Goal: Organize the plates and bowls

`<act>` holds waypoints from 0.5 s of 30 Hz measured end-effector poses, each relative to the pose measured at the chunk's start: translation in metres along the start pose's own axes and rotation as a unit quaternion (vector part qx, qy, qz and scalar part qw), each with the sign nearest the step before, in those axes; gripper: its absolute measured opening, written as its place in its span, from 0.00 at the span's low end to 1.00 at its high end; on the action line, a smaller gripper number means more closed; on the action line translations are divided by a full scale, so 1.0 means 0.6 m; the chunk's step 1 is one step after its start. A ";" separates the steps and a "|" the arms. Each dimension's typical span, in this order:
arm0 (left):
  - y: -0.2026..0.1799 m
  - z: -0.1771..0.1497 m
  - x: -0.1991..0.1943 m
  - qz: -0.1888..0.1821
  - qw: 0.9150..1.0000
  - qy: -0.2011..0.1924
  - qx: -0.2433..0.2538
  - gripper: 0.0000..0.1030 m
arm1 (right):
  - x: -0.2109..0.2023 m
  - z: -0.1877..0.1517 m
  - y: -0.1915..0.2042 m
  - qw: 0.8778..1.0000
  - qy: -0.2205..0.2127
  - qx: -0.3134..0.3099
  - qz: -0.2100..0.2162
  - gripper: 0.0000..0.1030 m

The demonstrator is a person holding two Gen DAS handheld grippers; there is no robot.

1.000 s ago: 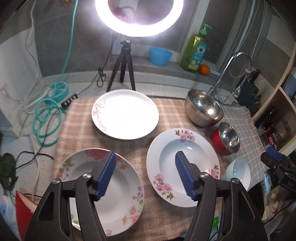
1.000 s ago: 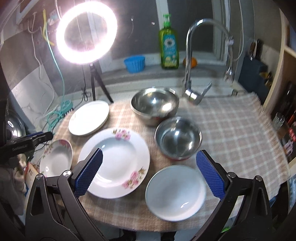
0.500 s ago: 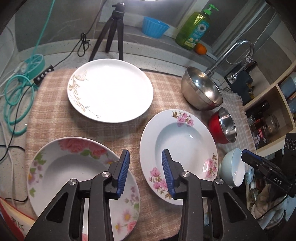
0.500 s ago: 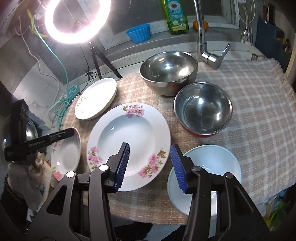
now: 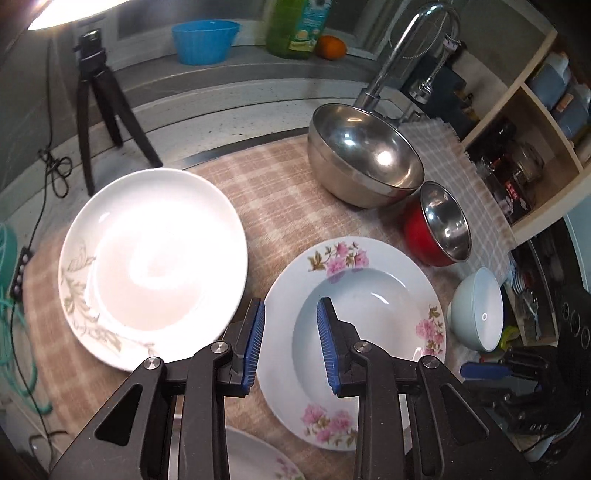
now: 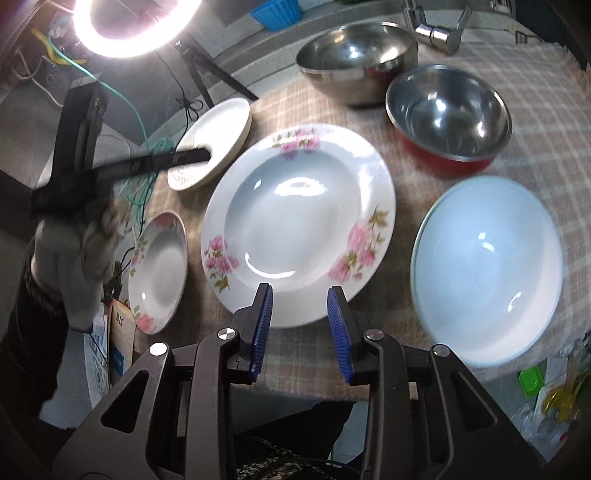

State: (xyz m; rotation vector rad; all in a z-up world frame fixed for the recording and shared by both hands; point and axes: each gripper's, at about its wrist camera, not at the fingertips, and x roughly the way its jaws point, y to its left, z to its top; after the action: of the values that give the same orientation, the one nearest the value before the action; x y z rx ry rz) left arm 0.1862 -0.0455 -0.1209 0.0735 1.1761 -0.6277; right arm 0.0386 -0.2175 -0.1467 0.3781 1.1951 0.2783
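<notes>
While both pairs of blue-padded jaws have just been narrowing, nothing sits between either pair, so the left gripper (image 5: 290,343) and the right gripper (image 6: 300,325) each hang released, with a gap left, above the beige checked cloth (image 6: 546,110) that covers the counter. At the middle of that cloth lies the deep white plate with pink flowers on its rim (image 6: 299,225); the right gripper hovers over its near rim, and the left gripper hangs over its left rim, beside the gap to the flat white plate with a pale leaf pattern (image 5: 153,266) that lies toward the cloth's far left corner. A smaller white plate with pink roses (image 6: 159,269) rests at the left edge, partly past the cloth. Near the right gripper, at the front edge, stands the pale blue ceramic bowl (image 6: 487,269), just beside the flowered plate. Behind it sits the red bowl with a steel lining (image 6: 448,114), and behind that, touching or nearly so, the large stainless steel bowl (image 6: 356,59) at the cloth's far edge, under the chrome tap (image 5: 402,55). On the ledge beyond stand a blue plastic cup (image 5: 205,40), a green soap bottle (image 5: 295,29) and an orange (image 5: 332,47). A black tripod (image 5: 101,110) carrying the glowing ring light (image 6: 129,26) stands off the cloth's far left corner, with green cable (image 5: 14,332) looped along the left side.
</notes>
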 end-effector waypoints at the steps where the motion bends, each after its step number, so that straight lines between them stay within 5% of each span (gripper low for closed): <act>1: 0.000 0.008 0.006 -0.003 1.000 0.003 0.005 0.27 | 0.004 -0.006 0.003 1.000 0.004 0.001 0.000 0.32; 15: -0.024 0.074 0.092 -0.039 0.993 0.086 0.070 0.26 | 0.045 -0.046 -0.021 0.998 0.033 0.050 0.022 0.31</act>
State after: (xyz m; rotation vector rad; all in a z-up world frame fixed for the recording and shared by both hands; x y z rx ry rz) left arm 0.2292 -0.0972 -0.1475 0.2041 1.3046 -0.7855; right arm 0.0222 -0.2144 -0.1836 0.4865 1.2707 0.2710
